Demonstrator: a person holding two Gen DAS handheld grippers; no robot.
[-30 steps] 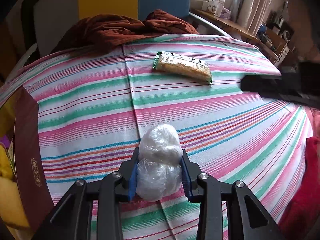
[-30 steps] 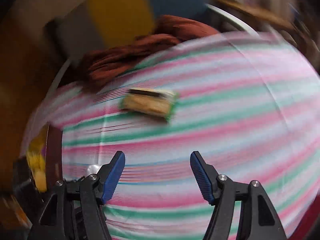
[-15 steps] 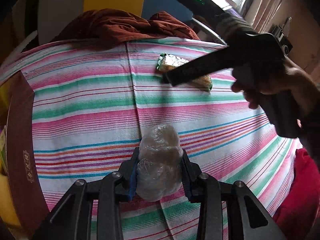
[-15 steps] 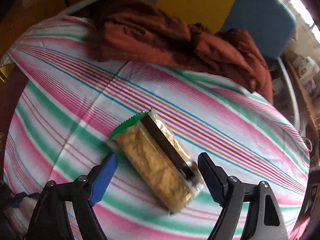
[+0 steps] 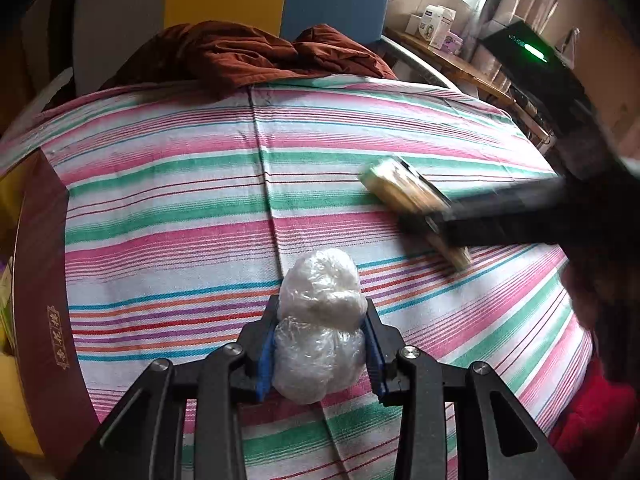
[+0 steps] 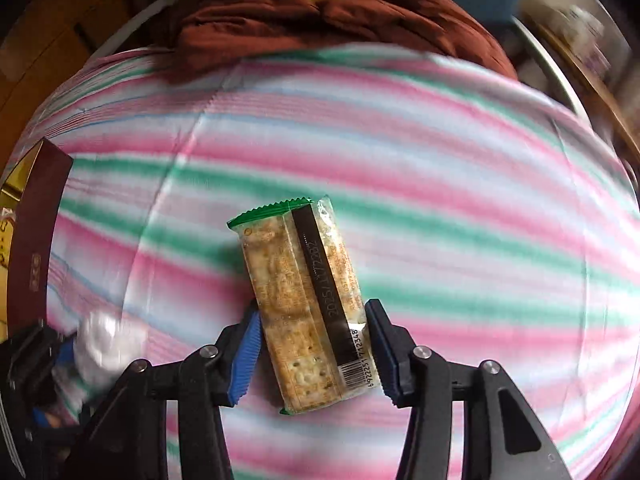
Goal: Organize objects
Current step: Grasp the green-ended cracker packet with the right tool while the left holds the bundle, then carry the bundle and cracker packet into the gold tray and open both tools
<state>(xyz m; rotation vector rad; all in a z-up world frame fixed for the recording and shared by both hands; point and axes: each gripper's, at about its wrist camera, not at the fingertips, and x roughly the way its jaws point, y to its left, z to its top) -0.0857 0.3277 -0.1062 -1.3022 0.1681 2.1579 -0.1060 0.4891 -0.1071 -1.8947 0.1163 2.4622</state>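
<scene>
My left gripper [image 5: 322, 305] is shut on a white lump wrapped in clear plastic [image 5: 320, 276] and holds it just over the striped sheet [image 5: 160, 208]. In the right wrist view a clear cracker packet [image 6: 296, 276] with green ends and a barcode sits lengthwise between the blue pads of my right gripper [image 6: 312, 308]. Its jaws are closing, and both pads touch the packet's sides. From the left wrist view that gripper [image 5: 500, 220] comes in from the right as a blurred black bar over the cracker packet [image 5: 400, 190]. The wrapped lump [image 6: 104, 344] shows blurred at lower left.
A dark red box [image 5: 40, 280] with gold print stands along the sheet's left edge, yellow things behind it. A rust-brown blanket [image 5: 248, 56] is bunched at the far edge. Red fabric [image 5: 592, 412] lies at lower right. A wooden shelf with small cartons [image 5: 436, 28] runs beyond the bed.
The right gripper came down over the cracker packet, narrowed its jaws onto it and brought it nearer, turned lengthwise. The left gripper kept still with the wrapped lump.
</scene>
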